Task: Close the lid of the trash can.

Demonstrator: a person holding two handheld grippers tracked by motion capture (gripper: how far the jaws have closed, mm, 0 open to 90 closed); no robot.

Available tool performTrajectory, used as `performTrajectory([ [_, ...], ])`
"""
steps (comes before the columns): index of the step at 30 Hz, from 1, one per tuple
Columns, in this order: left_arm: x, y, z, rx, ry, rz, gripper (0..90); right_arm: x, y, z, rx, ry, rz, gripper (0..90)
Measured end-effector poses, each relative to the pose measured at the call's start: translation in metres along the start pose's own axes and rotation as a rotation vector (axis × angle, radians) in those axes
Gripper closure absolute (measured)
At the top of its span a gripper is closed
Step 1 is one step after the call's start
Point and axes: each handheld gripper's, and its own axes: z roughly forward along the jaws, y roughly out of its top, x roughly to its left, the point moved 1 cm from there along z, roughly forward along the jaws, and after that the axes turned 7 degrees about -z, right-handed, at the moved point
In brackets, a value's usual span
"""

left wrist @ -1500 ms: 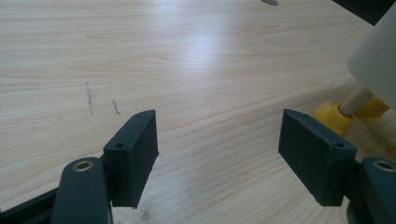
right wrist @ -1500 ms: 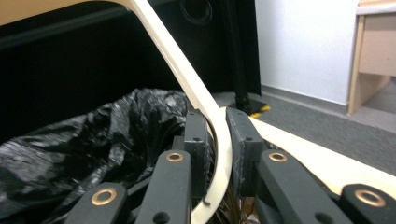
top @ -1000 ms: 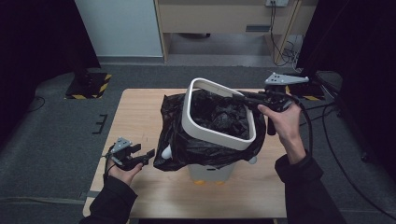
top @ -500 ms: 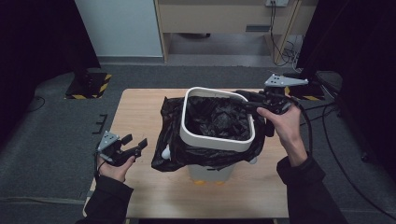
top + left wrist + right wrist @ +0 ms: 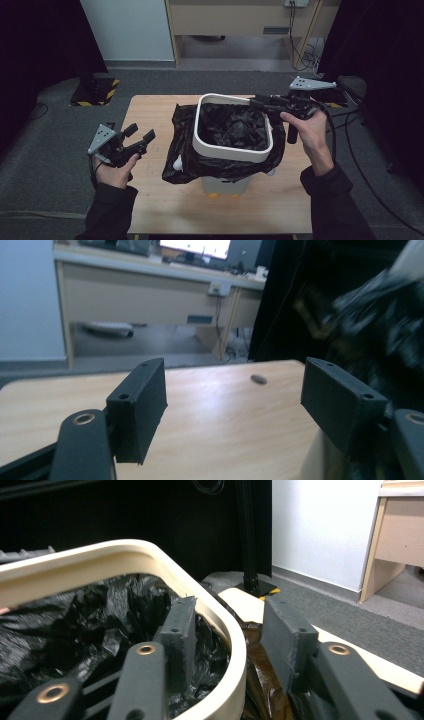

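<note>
A white bin (image 5: 225, 186) stands mid-table, lined with a black bag (image 5: 180, 160) that spills over its sides. A white ring frame (image 5: 232, 148) lies level on the bin's top over the bag. My right gripper (image 5: 257, 102) is at the ring's far right corner. In the right gripper view the ring (image 5: 100, 560) runs between the jaws of that gripper (image 5: 227, 625), one jaw inside and one outside, with a gap on the outer side. My left gripper (image 5: 140, 133) hovers open over the table's left edge, apart from the bin, and holds nothing (image 5: 235, 395).
The wooden table (image 5: 165, 210) has bare room in front of and left of the bin. A small dark knot (image 5: 258, 379) marks its top. Beyond the table are grey floor, a desk (image 5: 240, 20) and cables (image 5: 350, 145) at the right.
The ring was tilted up at its far side a second ago and now sits flat on the bin. My left gripper drew away to the left and its jaws stand wider.
</note>
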Motion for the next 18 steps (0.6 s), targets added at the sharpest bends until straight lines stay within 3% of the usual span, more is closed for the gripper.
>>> performTrajectory([
  [4, -0.016, 0.013, 0.003, -0.039, -0.045, 0.01, 25.0, 0.003, -0.001, 0.003, 0.001, 0.014, -0.007, 68.6],
  [6, -0.027, 0.02, 0.005, -0.056, -0.072, 0.019, 24.9, 0.003, -0.001, 0.004, 0.001, -0.009, -0.017, 75.7],
  [18, -0.083, 0.057, 0.016, -0.135, -0.201, 0.049, 23.2, 0.009, 0.005, 0.002, -0.007, -0.03, -0.039, 75.9],
])
